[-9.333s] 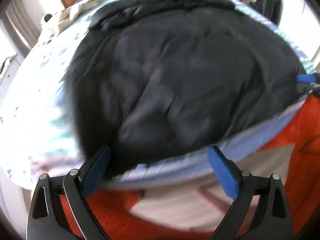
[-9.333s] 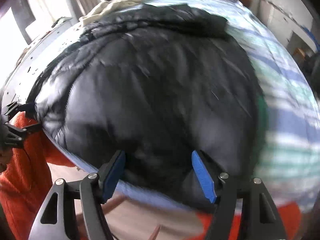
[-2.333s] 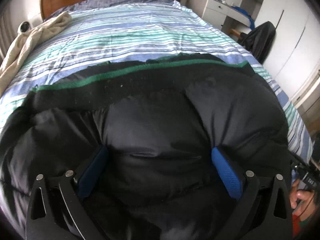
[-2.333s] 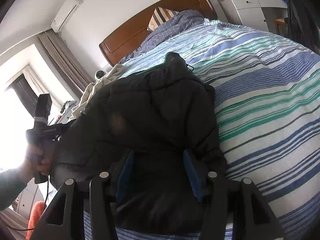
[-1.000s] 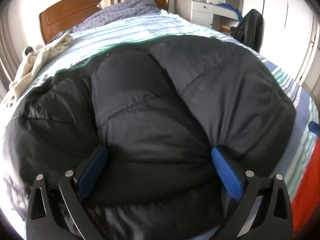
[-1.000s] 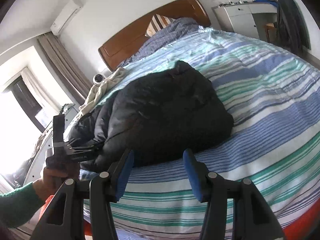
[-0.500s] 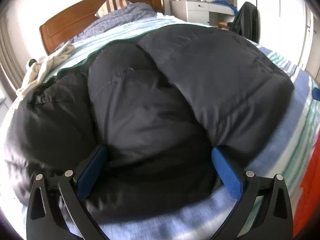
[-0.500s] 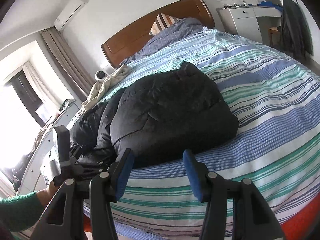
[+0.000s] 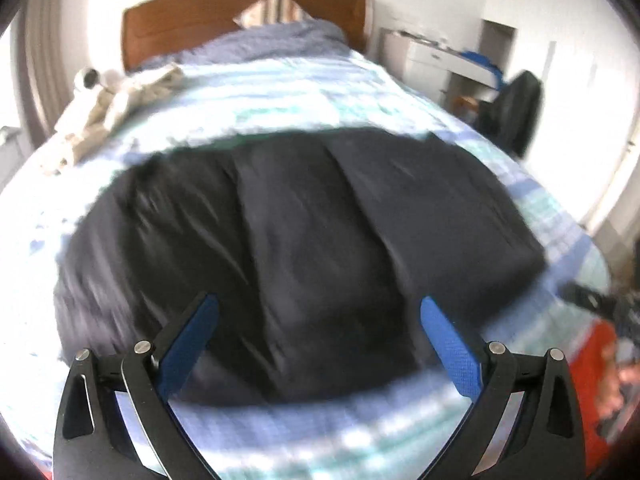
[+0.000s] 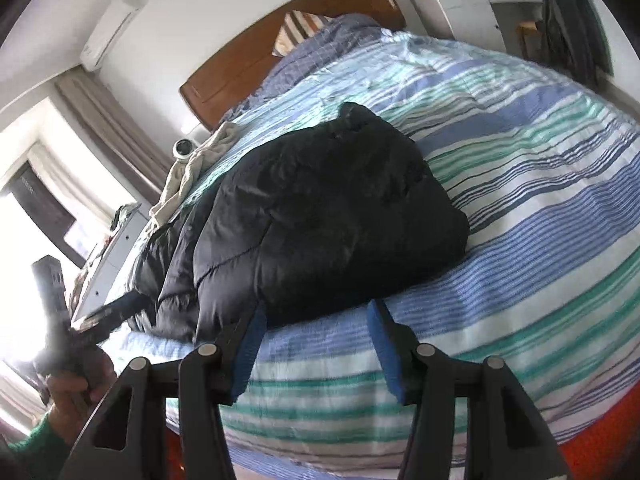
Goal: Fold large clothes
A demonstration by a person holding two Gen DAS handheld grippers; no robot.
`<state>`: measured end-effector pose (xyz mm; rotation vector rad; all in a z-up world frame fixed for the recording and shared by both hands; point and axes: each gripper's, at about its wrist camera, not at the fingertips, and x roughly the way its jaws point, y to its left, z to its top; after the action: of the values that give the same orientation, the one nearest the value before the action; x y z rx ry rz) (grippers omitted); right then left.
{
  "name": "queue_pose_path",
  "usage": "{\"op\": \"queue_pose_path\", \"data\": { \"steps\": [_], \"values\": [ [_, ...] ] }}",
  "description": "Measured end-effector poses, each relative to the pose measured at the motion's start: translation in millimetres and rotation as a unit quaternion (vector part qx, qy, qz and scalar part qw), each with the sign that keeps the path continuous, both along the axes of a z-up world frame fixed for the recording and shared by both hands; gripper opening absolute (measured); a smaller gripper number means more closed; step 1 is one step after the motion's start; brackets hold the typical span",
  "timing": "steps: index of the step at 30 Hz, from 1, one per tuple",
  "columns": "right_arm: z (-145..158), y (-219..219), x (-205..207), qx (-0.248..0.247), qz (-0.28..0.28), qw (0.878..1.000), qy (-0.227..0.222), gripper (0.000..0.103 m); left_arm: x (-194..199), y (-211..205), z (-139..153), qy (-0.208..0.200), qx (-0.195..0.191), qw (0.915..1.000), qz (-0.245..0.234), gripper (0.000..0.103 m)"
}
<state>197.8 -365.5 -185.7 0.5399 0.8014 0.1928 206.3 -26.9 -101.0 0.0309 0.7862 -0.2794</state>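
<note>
A black puffer jacket (image 9: 304,232) lies folded in a thick bundle on the striped bedspread (image 9: 280,92), near the bed's foot. My left gripper (image 9: 318,320) is open above the jacket's near edge, its blue pads apart from the fabric; this view is blurred by motion. In the right wrist view the jacket (image 10: 320,208) fills the middle. My right gripper (image 10: 318,316) hovers over the bedspread (image 10: 520,184) just in front of the jacket. Its jaws are opening, with nothing between them. At the far left a hand (image 10: 76,376) in a green sleeve holds the left gripper (image 10: 108,316) beside the jacket.
A beige cloth (image 10: 192,168) lies along the bed's left side near a small white round device (image 10: 183,147). A wooden headboard (image 9: 192,24) and a striped pillow (image 9: 276,10) close the far end. A white dresser (image 10: 468,8) and a dark hanging garment (image 9: 516,108) stand on the right.
The left gripper has drawn back and up from the jacket, so striped bedspread now shows under its fingers. The right gripper's jaws stand slightly wider, and its view has rolled a little.
</note>
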Motion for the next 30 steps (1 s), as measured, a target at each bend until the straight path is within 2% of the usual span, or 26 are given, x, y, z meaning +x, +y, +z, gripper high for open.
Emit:
{"op": "queue_pose_path", "data": {
  "steps": [2,5,6,8,11,15,18,21,23,25,26,30],
  "values": [
    [-5,-3,8,0.01,-0.009,1.0,0.021,0.058,22,1,0,0.005,0.001,1.0,0.007,0.101],
    [-15,-8,10,0.028,-0.023,0.998,0.049,0.058,49,-8,-11,0.043,0.001,0.9991,-0.003,0.101],
    [-18,-9,9,0.034,-0.026,0.998,0.053,0.058,55,-14,-17,0.048,0.012,0.9987,-0.012,0.101],
    [-21,-10,5,0.037,-0.03,0.997,0.057,0.058,61,-16,-32,0.05,0.038,0.998,0.0,0.101],
    [-20,-14,-5,0.031,-0.036,0.998,0.05,0.058,62,-7,-47,0.061,0.007,0.9981,0.011,0.102],
    [-20,-21,-9,0.045,-0.038,0.997,0.043,0.058,58,-8,-48,0.055,0.013,0.9984,0.003,0.102],
    [-23,-26,3,0.075,-0.05,0.995,0.044,0.058,59,-5,-38,0.066,-0.004,0.9978,0.006,0.099],
    [-31,-29,21,0.095,-0.084,0.99,0.068,0.061,62,1,-24,0.05,-0.023,0.9984,0.015,0.099],
    [-40,-30,34,0.109,-0.105,0.984,0.098,0.062,70,-1,-30,0.059,-0.007,0.9981,0.013,0.099],
    [-42,-30,39,0.134,-0.114,0.98,0.093,0.065,74,-5,-45,0.078,0.013,0.9969,0.009,0.1],
    [-42,-30,40,0.141,-0.117,0.979,0.09,0.069,74,-8,-51,0.071,0.024,0.9971,0.006,0.1],
    [-45,-31,39,0.154,-0.139,0.974,0.089,0.069,72,-13,-58,0.061,0.038,0.9974,0.006,0.102]
  ]
}}
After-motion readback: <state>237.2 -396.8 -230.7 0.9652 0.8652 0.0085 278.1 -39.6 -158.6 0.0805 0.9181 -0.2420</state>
